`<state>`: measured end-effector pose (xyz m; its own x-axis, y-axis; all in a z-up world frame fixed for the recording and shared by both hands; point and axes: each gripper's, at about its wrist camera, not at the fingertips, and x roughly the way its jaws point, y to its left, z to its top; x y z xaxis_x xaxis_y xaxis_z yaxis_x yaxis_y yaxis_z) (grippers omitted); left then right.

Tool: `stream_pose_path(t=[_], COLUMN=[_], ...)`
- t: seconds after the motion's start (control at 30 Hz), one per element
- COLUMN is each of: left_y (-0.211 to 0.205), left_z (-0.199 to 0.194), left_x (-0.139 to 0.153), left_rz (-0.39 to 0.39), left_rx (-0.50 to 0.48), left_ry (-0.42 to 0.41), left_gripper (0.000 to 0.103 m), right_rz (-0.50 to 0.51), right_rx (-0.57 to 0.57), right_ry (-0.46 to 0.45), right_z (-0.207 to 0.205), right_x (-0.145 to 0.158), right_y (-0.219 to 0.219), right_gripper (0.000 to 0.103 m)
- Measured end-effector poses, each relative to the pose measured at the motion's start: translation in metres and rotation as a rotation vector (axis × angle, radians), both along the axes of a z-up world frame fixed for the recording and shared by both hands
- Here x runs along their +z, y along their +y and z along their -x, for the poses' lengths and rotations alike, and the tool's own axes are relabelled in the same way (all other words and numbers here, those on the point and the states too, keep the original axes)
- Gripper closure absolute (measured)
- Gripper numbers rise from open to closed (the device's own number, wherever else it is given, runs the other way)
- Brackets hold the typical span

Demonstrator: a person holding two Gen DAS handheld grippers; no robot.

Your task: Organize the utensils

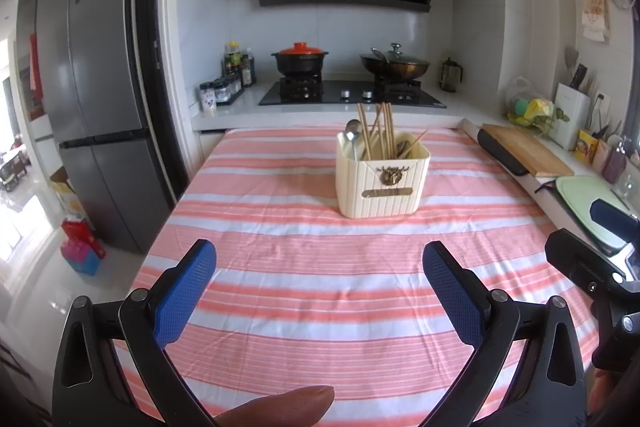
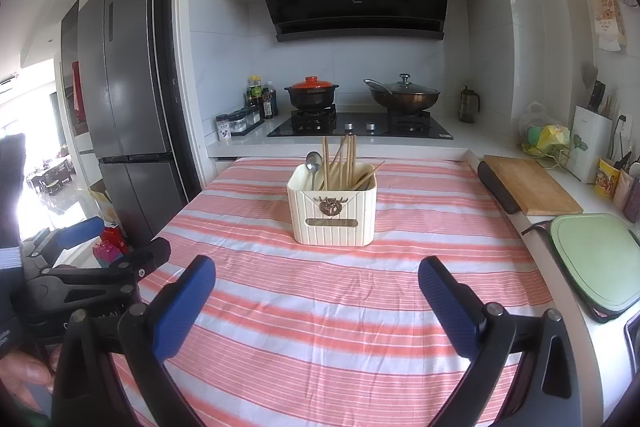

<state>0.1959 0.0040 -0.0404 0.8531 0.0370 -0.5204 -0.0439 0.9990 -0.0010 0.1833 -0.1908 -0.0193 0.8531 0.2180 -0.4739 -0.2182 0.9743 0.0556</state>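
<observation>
Cream ribbed plastic utensil holder [image 1: 382,183] at twelve o'clock already holds wooden chopsticks [image 1: 380,131]; left gripper [image 1: 319,267] and right gripper [image 2: 316,281] are held wide, empty; sorting seems next.

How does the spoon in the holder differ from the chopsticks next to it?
The spoon is shiny metal, while the chopsticks are pale wood. There is one spoon that shows, against many chopsticks. The spoon sits at the holder's left end and stands lower; the chopsticks fill the middle and rise higher, some leaning right. Both stand inside the holder.
</observation>
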Motion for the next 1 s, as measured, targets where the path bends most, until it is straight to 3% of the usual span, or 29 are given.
stream_pose_path(t=[1.0], left_y=[-0.0027], left_z=[-0.0005], left_x=[-0.0011], left_rz=[0.024], left_rx=[-0.008], left_ry=[0.011], left_gripper=[0.0], right_rz=[0.001], right_rx=[0.0], right_ry=[0.01], right_z=[0.0012], right_x=[-0.0014], right_y=[-0.005], right_gripper=[0.0])
